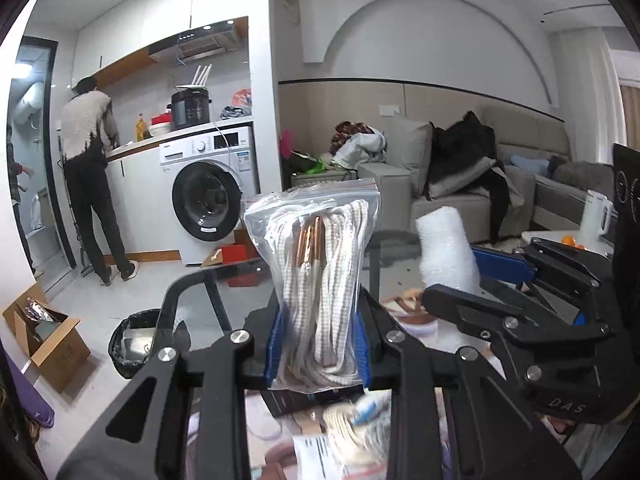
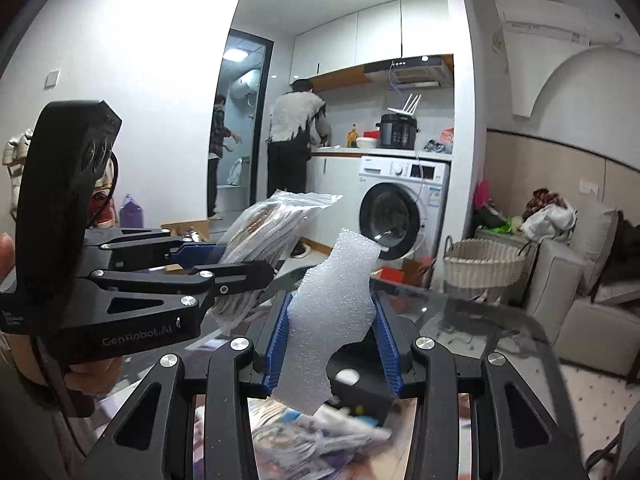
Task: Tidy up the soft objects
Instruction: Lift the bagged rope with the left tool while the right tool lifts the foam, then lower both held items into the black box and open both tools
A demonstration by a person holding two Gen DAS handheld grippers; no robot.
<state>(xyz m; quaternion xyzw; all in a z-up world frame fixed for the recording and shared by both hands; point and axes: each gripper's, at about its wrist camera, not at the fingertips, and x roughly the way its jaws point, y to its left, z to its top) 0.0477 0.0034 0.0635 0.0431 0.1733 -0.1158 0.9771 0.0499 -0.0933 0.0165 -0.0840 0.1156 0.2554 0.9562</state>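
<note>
My left gripper (image 1: 318,344) is shut on a clear zip bag of white striped cord (image 1: 318,276) and holds it upright in the air above the glass table (image 1: 224,280). The bag also shows in the right wrist view (image 2: 260,236), held by the left gripper (image 2: 224,264). My right gripper (image 2: 332,344) is shut on a piece of white foam sheet (image 2: 332,304) that stands up between its blue pads (image 2: 280,336). The foam also shows in the left wrist view (image 1: 446,248), to the right of the bag, in the right gripper (image 1: 472,280).
Loose packets and papers (image 2: 312,436) lie blurred on the table below both grippers. A woven basket (image 2: 482,266) stands beyond the table near a grey sofa (image 1: 460,196). A black bin (image 1: 132,340) and a cardboard box (image 1: 48,340) sit on the floor at left. A person (image 1: 90,176) stands at the counter.
</note>
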